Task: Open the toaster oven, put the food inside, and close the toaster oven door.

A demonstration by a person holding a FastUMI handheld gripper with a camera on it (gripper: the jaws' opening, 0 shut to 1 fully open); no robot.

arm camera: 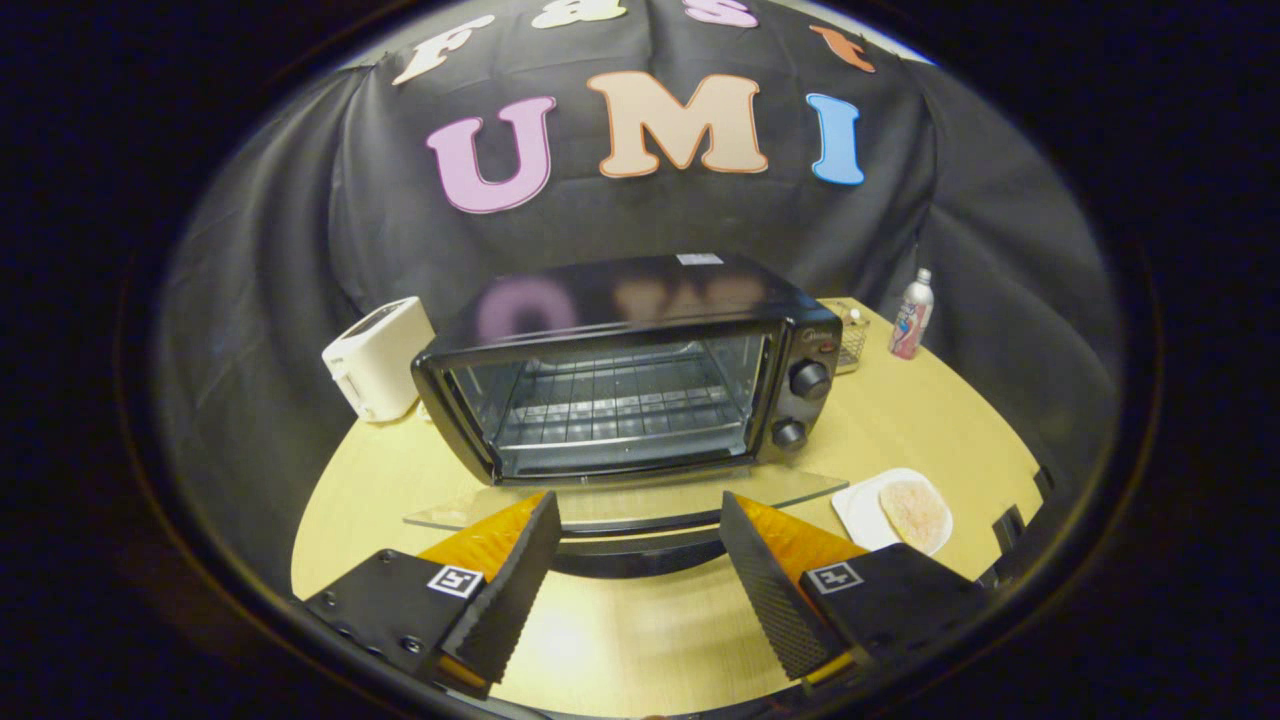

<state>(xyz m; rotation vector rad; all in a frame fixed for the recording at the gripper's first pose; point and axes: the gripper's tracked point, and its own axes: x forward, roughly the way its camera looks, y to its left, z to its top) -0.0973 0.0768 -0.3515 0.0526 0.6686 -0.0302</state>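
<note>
A black toaster oven (640, 370) stands on the wooden table, its glass door (620, 505) folded down flat toward me and the wire rack (610, 405) inside bare. The door's dark handle (635, 550) lies just ahead of my fingers, in the gap between them. My gripper (640, 560) is open, its ridged black fingers (510, 590) wide apart with nothing held. To the right of the right finger, a flat round piece of pale food (915, 512) lies on a white square plate (858, 512).
A white toaster (378, 358) stands left of the oven. Behind the oven's right side are a small wire basket (852, 340) and a pink and white bottle (911, 315). The light wood table (900, 420) curves round on both sides.
</note>
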